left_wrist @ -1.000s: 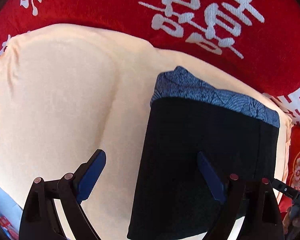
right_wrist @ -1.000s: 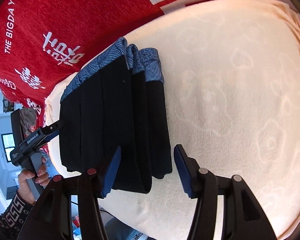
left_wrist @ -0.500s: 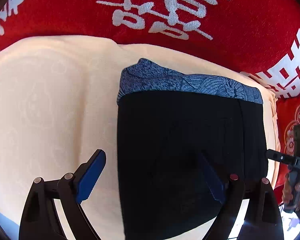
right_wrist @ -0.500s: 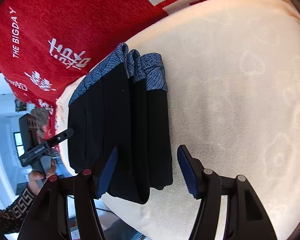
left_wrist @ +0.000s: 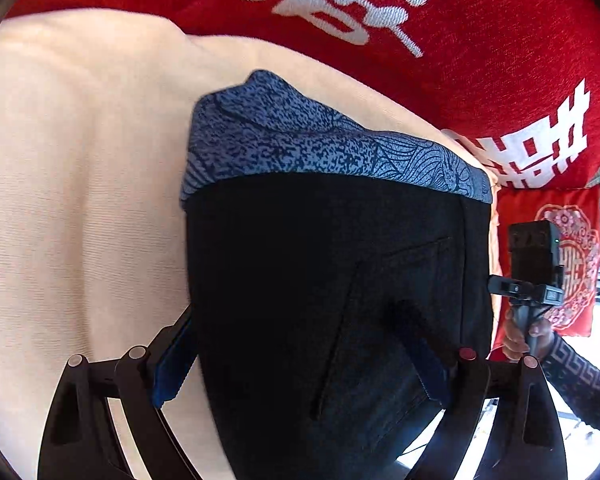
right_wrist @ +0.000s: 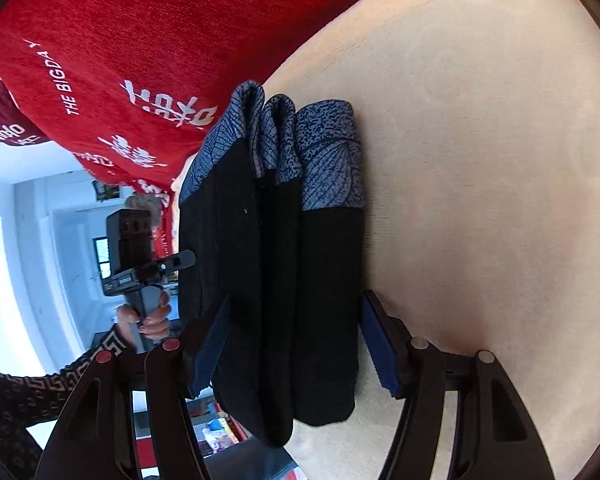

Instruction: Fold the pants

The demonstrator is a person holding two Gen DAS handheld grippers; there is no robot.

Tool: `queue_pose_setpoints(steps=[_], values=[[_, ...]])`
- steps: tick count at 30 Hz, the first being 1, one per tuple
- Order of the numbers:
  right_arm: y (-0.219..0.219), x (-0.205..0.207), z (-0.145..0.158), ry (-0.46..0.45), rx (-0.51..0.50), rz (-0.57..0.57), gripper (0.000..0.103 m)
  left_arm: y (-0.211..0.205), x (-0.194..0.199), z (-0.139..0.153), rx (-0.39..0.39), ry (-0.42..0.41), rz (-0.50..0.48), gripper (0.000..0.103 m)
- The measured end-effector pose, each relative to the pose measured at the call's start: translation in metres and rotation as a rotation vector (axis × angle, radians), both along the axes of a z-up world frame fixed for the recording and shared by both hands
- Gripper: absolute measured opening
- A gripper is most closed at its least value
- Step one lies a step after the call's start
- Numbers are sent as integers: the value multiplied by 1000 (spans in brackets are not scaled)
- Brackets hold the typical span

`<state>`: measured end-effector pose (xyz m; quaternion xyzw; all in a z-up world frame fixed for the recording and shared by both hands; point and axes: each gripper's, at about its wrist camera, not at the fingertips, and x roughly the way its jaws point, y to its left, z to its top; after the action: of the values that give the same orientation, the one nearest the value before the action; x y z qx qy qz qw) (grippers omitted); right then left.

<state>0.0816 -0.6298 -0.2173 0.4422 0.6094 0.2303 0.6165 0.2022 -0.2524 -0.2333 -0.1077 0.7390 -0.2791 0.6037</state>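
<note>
Cream cushion (left_wrist: 60, 200) w/ red blanket (left_wrist: 480, 60) behind; folded pants (left_wrist: 320, 280) lie on it near its edge. Both grippers straddle the stack – left gripper (left_wrist: 300, 354) wide apart, right gripper (right_wrist: 296, 344) just been widening – pads not visibly pressing.

A cream cushion (right_wrist: 480, 160) (soft, faintly patterned) carries the folded black pants (right_wrist: 284, 280).
</note>
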Motion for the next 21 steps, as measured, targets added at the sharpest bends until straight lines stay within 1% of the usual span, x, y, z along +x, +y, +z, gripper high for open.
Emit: queue_pose_setpoints(steps=[2, 5, 6, 7, 8, 9, 11, 12, 14, 16, 21], values=[[3, 7, -3, 0, 15, 2, 69, -3, -1, -2, -12, -15, 7, 96], [6, 13, -5, 22, 9, 0, 69, -5, -5, 2, 7, -62, 12, 96], [6, 14, -5, 28, 2, -1, 67, -4, -6, 4, 16, -74, 20, 96], [7, 14, -3, 33, -14, 1, 65, -4, -7, 6, 23, -86, 26, 93], [8, 14, -2, 37, -33, 2, 60, -4, -10, 10, 22, -98, 32, 86], [9, 13, 2, 36, -44, -4, 55, -4, -13, 16, 26, -119, 36, 84], [9, 11, 7, 32, -40, -21, 49, -4, -16, 25, 45, -149, 33, 77], [9, 10, 12, 25, -35, -32, 46, -4, -18, 29, 55, -159, 36, 76], [12, 7, 18, 20, -14, -48, 43, -1, -19, 38, 61, -175, 46, 70], [13, 2, 27, 10, 1, -68, 42, 0, -20, 49, 52, -189, 50, 67], [22, -19, 56, -11, 3, -91, 42, 4, -31, 81, 27, -226, 20, 67]])
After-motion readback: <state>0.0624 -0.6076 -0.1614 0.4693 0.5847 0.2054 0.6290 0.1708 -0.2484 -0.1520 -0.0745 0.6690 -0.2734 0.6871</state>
